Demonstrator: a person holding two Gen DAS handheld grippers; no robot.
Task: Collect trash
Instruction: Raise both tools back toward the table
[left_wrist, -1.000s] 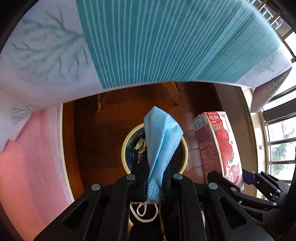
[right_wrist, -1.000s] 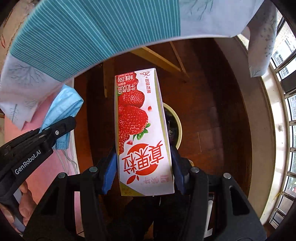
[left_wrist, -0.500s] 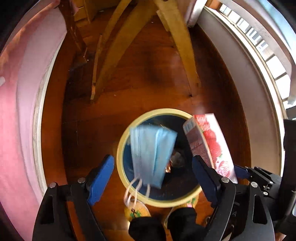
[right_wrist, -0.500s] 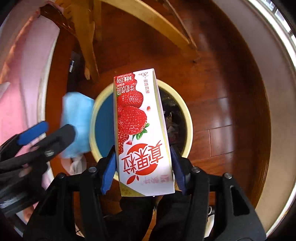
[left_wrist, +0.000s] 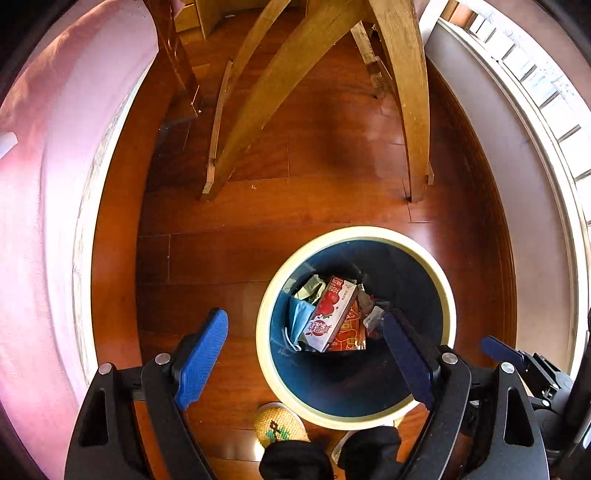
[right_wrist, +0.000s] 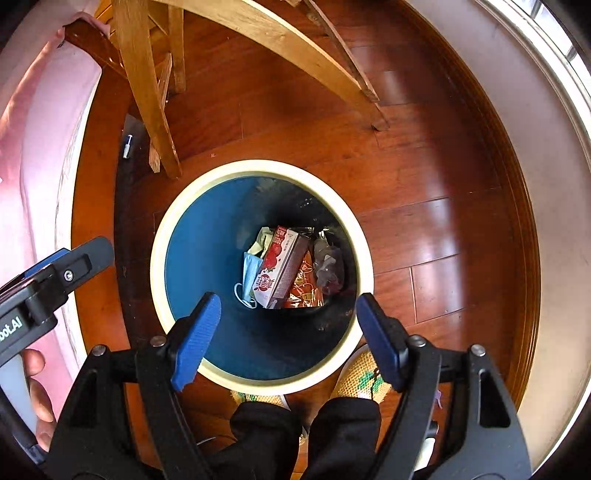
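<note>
place: a home room | signs: polished wood floor (left_wrist: 332, 177); wooden chair legs (left_wrist: 413, 110); pink bedding (left_wrist: 33, 184) (at the left edge); woven slippers (right_wrist: 364, 376) beside a waste bin (right_wrist: 258, 384)

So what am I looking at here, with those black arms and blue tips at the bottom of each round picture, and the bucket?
There is no robot here: a person holds a hand-operated clamp in each hand, and each clamp carries a wide-angle camera looking down along its two fingers. One picture comes from the left gripper, the other from the right gripper; the blue tips are their finger pads. Both point down at a trash bin with a cream rim and a blue inside, standing on a wooden floor near wooden chair legs. Inside the bin lie a strawberry drink carton, a blue face mask and some wrappers. Neither gripper holds anything: the left is wide open and the right's jaws are opening, with nothing between them. The person's slippers show below.
</note>
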